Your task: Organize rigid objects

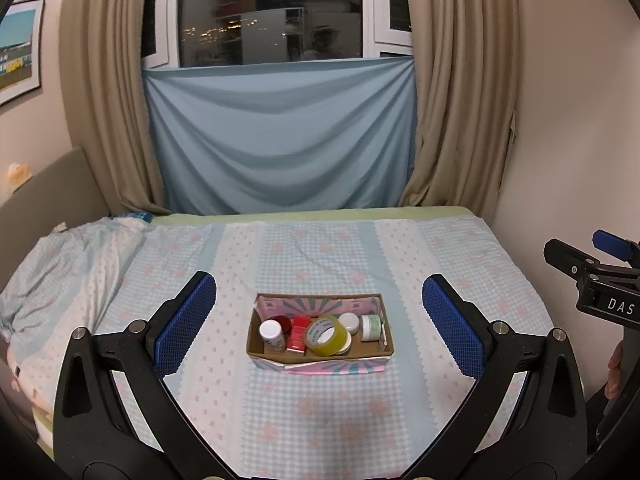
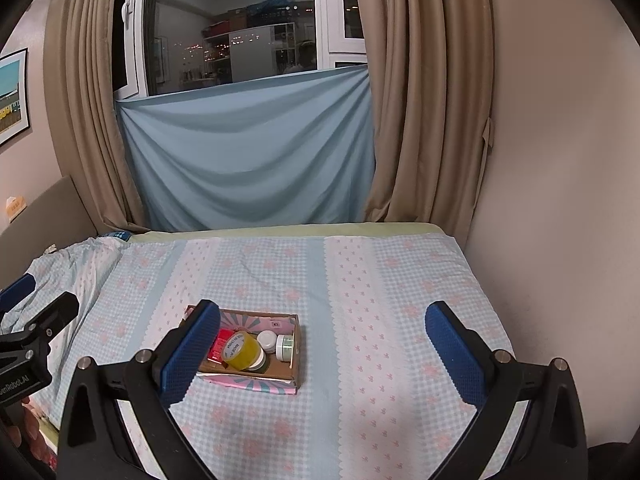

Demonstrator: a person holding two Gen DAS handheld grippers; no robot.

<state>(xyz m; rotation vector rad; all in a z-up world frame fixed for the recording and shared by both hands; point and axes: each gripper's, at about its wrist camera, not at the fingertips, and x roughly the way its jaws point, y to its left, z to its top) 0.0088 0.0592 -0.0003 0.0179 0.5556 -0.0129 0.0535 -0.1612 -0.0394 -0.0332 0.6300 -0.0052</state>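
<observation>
From the left wrist camera, the left gripper (image 1: 319,330) has its jaws spread wide with nothing between the blue pads. Framed in the gap between them, ahead on the bed (image 1: 304,412), sits one shallow cardboard box (image 1: 320,358) with a pink-and-teal sunburst print on its outer wall and back flap. Inside it, counted from the left jaw's side: one white-capped bottle (image 1: 272,334), one dark red lid (image 1: 282,321) behind it, one red carton (image 1: 299,332), one roll of yellowish clear tape (image 1: 326,334) leaning tilted at the middle, one white round jar (image 1: 349,321), and one pale green jar (image 1: 371,327) nearest the right jaw's side. Seven things in all, box included. The right gripper (image 1: 600,276) shows at the far edge beyond the right jaw, held above the bed; its jaw state cannot be read here.

From the right wrist camera, the right gripper (image 2: 322,354) likewise has its jaws parted wide and holds nothing. The box (image 2: 256,380) lies just beside the left jaw, whose pad covers its near corner, and well apart from the right jaw. Visible in it: one red carton (image 2: 219,344), one tape roll (image 2: 242,351), one white jar (image 2: 267,339), one green jar (image 2: 285,346). Part of the left gripper (image 2: 32,344) shows past the left jaw, at the frame's edge
</observation>
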